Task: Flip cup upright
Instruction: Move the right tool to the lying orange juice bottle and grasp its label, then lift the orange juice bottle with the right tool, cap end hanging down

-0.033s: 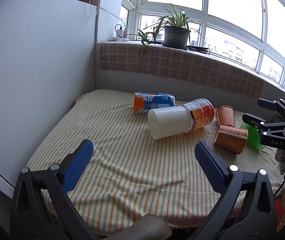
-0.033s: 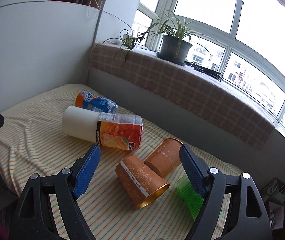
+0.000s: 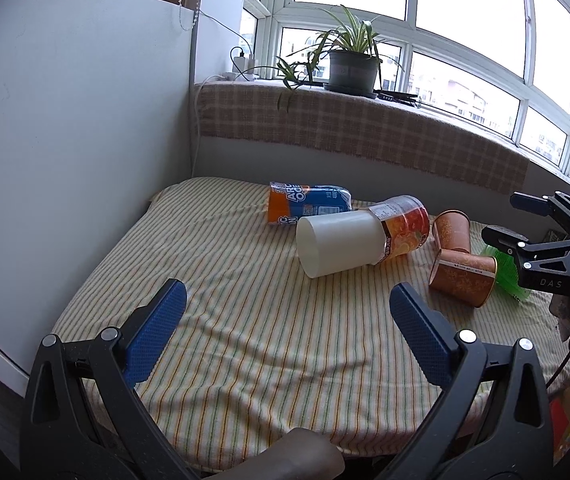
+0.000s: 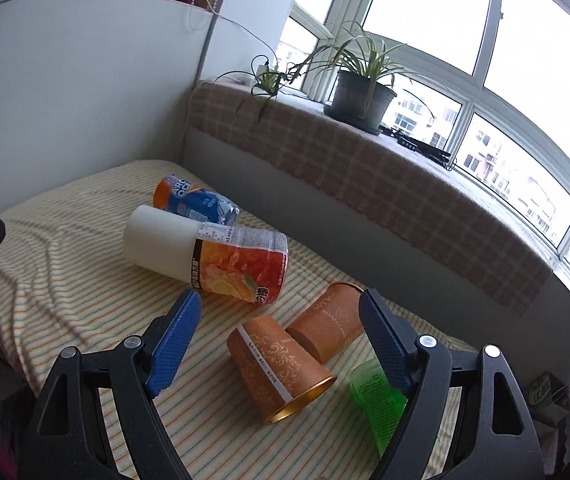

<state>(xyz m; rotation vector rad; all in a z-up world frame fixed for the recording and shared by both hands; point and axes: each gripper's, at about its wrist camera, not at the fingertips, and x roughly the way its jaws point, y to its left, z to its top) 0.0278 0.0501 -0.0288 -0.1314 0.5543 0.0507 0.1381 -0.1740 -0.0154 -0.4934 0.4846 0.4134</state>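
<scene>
My right gripper (image 4: 281, 328) is spread wide with nothing between its blue pads (image 4: 175, 342), hanging just above the striped cloth (image 4: 65, 264) and touching none of the cups. Framed between its fingers are two copper-brown paper cups: the nearer cup (image 4: 281, 368) lies on its side with its gold-rimmed mouth pointing toward me and to the right, and the second brown cup (image 4: 331, 326) lies just behind it, base toward me, the two touching or nearly so. A green cup (image 4: 373, 396) lies on its side partly hidden behind my right finger. My left gripper (image 3: 285, 328) is equally wide apart and empty, held over the near part of the cloth, well apart from every cup. Ahead of it I see the white cup with the orange label (image 3: 361, 240) on its side, open mouth facing the left gripper, and the blue-and-orange cup (image 3: 305, 206) lying just behind it against it. From the left view the right gripper shows at the far right edge beside the brown cups. Compared with the earlier frame, I see no difference: both grippers sit in the same place at the same spread, and all five cups lie exactly as they did, none upright. A potted plant (image 4: 361, 96) stands on the checked window ledge (image 4: 365, 184).
</scene>
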